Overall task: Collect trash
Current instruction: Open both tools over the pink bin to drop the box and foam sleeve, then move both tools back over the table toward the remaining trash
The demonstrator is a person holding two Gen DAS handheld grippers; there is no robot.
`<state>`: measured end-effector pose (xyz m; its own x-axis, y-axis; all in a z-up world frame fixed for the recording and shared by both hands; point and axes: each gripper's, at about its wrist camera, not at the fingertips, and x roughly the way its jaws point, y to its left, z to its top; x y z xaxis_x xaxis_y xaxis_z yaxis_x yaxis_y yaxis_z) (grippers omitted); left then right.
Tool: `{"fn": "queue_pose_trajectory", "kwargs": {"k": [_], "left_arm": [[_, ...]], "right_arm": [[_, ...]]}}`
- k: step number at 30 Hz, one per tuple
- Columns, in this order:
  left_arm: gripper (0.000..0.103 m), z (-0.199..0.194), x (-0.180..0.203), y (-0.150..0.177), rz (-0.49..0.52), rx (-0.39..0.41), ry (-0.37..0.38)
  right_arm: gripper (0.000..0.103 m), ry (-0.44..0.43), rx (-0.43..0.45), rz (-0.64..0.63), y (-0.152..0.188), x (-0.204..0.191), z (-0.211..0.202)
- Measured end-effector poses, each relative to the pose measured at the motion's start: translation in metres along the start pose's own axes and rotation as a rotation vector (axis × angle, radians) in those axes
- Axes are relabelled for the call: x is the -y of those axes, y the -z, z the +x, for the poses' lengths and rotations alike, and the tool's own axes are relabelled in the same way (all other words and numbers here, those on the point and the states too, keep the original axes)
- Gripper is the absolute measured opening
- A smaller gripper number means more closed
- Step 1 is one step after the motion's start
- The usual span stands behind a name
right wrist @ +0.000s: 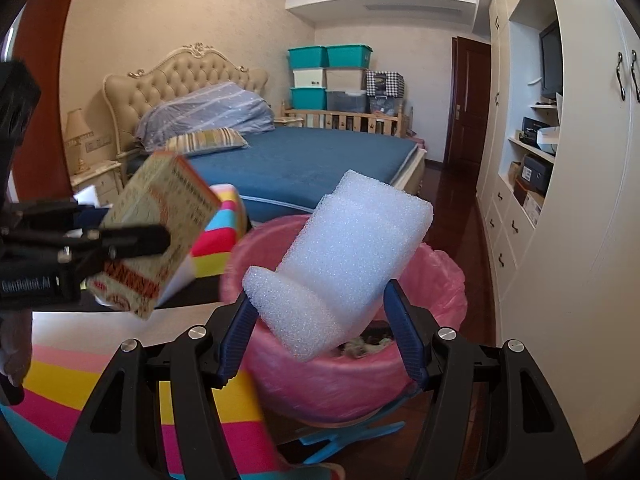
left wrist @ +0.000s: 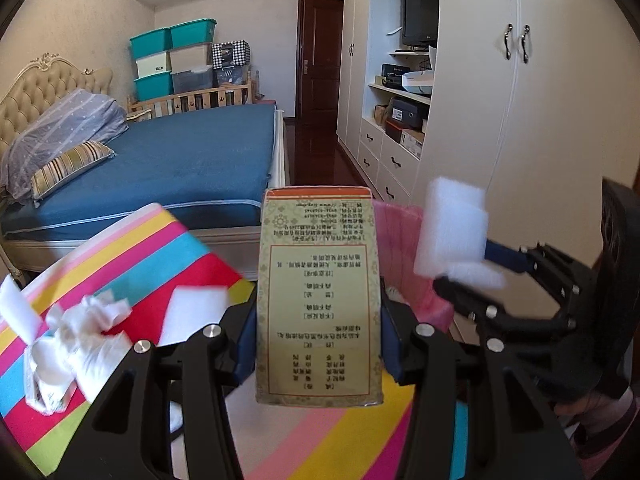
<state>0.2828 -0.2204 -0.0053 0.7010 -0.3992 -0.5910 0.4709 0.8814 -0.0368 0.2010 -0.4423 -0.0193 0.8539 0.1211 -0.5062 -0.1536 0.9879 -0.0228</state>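
My left gripper [left wrist: 318, 344] is shut on a yellowish printed carton box [left wrist: 319, 296], held upright above the striped table. The box also shows in the right wrist view [right wrist: 160, 232], clamped in the left gripper [right wrist: 160, 236]. My right gripper [right wrist: 320, 320] is shut on a white foam block [right wrist: 344, 256], held over the bin lined with a pink bag [right wrist: 348, 376]. In the left wrist view the right gripper [left wrist: 460, 268] holds the foam [left wrist: 452, 232] above the pink bag [left wrist: 400, 240]. Crumpled white paper [left wrist: 76, 340] and a white foam piece [left wrist: 192, 312] lie on the table.
The table has a rainbow-striped cloth [left wrist: 140, 256]. A bed with a blue sheet [left wrist: 192, 160] stands beyond it. White wardrobes [left wrist: 520, 120] line the right wall. Dark scraps lie inside the bin [right wrist: 368, 346]. A blue stand [right wrist: 352, 436] is under the bin.
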Motion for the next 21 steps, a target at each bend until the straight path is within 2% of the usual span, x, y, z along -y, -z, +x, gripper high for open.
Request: {"fn": "queue_pose_trajectory", "kwargs": {"k": [9, 11, 12, 13, 14, 21], "left_arm": [[0.049, 0.06, 0.009, -0.031, -0.05, -0.015, 0.039], [0.049, 0.068, 0.012, -0.034, -0.047, -0.017, 0.052], [0.052, 0.071, 0.013, -0.036, -0.043, -0.016, 0.047], [0.067, 0.072, 0.01, -0.034, -0.044, -0.009, 0.033], [0.08, 0.072, 0.009, -0.034, -0.049, -0.002, 0.022], [0.096, 0.044, -0.007, -0.023, -0.028, 0.062, -0.094]], "right_arm": [[0.062, 0.01, -0.031, -0.022, 0.001, 0.028, 0.04], [0.068, -0.007, -0.031, -0.024, 0.004, 0.031, 0.047], [0.073, -0.017, -0.033, -0.027, 0.005, 0.031, 0.049], [0.079, -0.02, -0.039, -0.031, 0.007, 0.032, 0.052], [0.08, -0.006, -0.046, -0.032, 0.01, 0.034, 0.054], [0.08, 0.009, -0.023, 0.028, 0.02, 0.041, 0.041]]}}
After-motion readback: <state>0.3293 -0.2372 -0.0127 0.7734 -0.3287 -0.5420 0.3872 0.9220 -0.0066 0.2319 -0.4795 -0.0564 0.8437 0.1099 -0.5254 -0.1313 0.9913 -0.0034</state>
